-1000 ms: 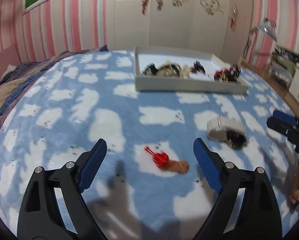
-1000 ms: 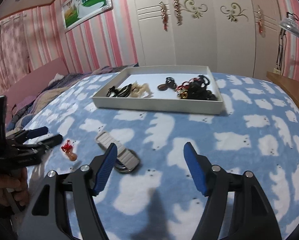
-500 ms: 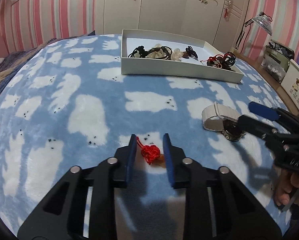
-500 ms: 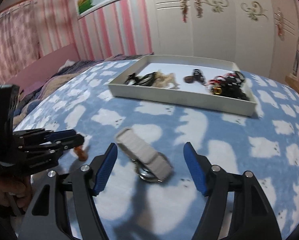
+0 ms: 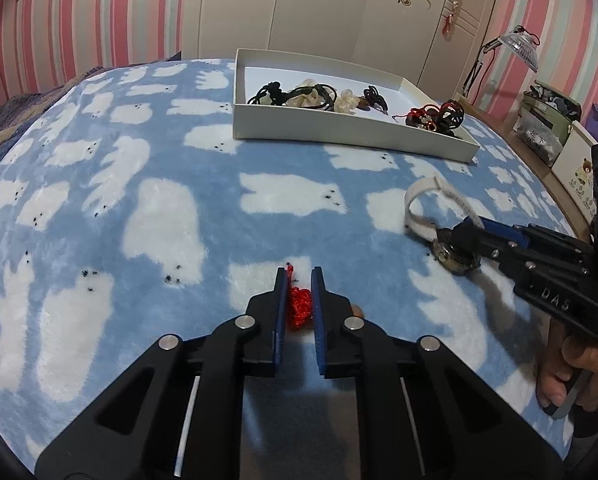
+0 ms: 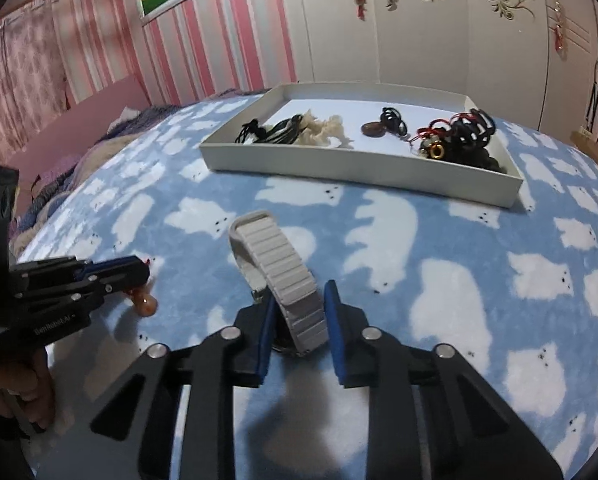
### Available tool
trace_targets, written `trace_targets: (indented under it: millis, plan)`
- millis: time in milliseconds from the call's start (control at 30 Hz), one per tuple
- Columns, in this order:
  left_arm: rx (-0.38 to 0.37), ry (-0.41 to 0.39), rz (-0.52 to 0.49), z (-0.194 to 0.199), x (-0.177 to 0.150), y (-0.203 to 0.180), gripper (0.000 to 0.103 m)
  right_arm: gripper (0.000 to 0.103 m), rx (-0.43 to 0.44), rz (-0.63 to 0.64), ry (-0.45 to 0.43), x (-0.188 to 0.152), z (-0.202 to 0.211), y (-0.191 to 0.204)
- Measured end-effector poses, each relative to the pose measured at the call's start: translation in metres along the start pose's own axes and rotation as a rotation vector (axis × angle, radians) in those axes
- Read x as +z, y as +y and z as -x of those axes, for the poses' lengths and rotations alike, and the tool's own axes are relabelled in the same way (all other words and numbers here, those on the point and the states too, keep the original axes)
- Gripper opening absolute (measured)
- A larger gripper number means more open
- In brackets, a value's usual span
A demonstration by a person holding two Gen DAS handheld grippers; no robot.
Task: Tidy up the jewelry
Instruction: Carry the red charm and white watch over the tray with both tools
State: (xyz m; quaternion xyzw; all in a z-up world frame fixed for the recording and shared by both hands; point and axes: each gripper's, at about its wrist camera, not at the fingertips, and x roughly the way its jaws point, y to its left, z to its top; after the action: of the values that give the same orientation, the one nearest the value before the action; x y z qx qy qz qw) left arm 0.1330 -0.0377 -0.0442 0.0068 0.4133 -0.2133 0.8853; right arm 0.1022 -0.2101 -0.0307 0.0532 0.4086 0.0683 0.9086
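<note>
Below, two hand-held grippers work side by side over a blue blanket (image 5: 219, 200) printed with white bears. At left, the left gripper (image 5: 299, 278) has just been closing, and its blue pads now pinch a red knotted charm (image 5: 300, 307) that lies on the blanket; the charm's orange bead (image 6: 147, 305) pokes out beneath the fingers in the right wrist view. At right, the right gripper (image 6: 298, 294) has likewise just been closing, and its pads clasp the grey ribbed strap of a wristwatch (image 6: 277, 270), whose free loop arches up and away from the jaws; the dark round watch face (image 5: 453, 254) rests on the blanket under the fingertips. Each tool is gripped by a person's hand (image 5: 575, 364) at its handle. Farther back on the blanket sits a shallow white tray (image 5: 339, 130), well apart from both grippers, holding black cords, a cream-coloured piece, a brown pendant and a tangle of red and black strings at its right end. Pink striped walls and a white wardrobe (image 6: 419, 20) stand behind.
</note>
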Motion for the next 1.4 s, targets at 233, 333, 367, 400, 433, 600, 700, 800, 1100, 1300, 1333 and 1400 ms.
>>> trace_targets:
  millis: [233, 333, 367, 400, 433, 600, 700, 800, 1100, 1300, 1333, 1400]
  plan:
    - [-0.023, -0.056, 0.028, 0.013, 0.000, 0.007, 0.003, 0.018, 0.022, -0.023, -0.052, 0.000, 0.012, -0.006]
    - [-0.018, -0.071, 0.029, 0.018, 0.001, 0.007, 0.003, 0.018, 0.024, -0.023, -0.087, 0.002, 0.023, -0.007]
    - [-0.013, -0.077, 0.027, 0.021, 0.002, 0.007, 0.003, 0.018, 0.029, -0.027, -0.097, 0.003, 0.027, -0.009]
    - [-0.009, -0.083, 0.017, 0.025, 0.005, 0.006, 0.003, 0.017, 0.031, -0.030, -0.105, 0.003, 0.030, -0.010]
    - [-0.007, -0.093, 0.013, 0.029, 0.007, 0.005, 0.003, 0.017, 0.032, -0.032, -0.113, 0.004, 0.032, -0.012]
    - [0.025, -0.140, -0.043, 0.050, 0.022, -0.004, 0.002, 0.017, 0.042, -0.027, -0.168, 0.012, 0.054, -0.015]
    - [0.042, -0.165, -0.064, 0.059, 0.032, -0.009, 0.002, 0.017, 0.024, -0.003, -0.199, 0.019, 0.067, -0.015]
    - [0.066, -0.203, -0.088, 0.070, 0.049, -0.016, 0.002, 0.017, 0.009, 0.015, -0.226, 0.030, 0.078, -0.017]
    - [0.033, -0.312, -0.130, 0.089, 0.120, -0.032, 0.003, 0.017, -0.025, 0.030, -0.311, 0.089, 0.094, -0.036]
    - [-0.035, -0.355, -0.148, 0.077, 0.174, -0.044, 0.003, 0.017, -0.019, 0.015, -0.353, 0.136, 0.085, -0.046]
    - [-0.028, -0.365, -0.157, 0.074, 0.182, -0.046, 0.003, 0.017, -0.011, 0.015, -0.357, 0.144, 0.083, -0.047]
    - [-0.021, -0.377, -0.144, 0.067, 0.196, -0.045, 0.003, 0.017, -0.005, 0.015, -0.363, 0.156, 0.078, -0.048]
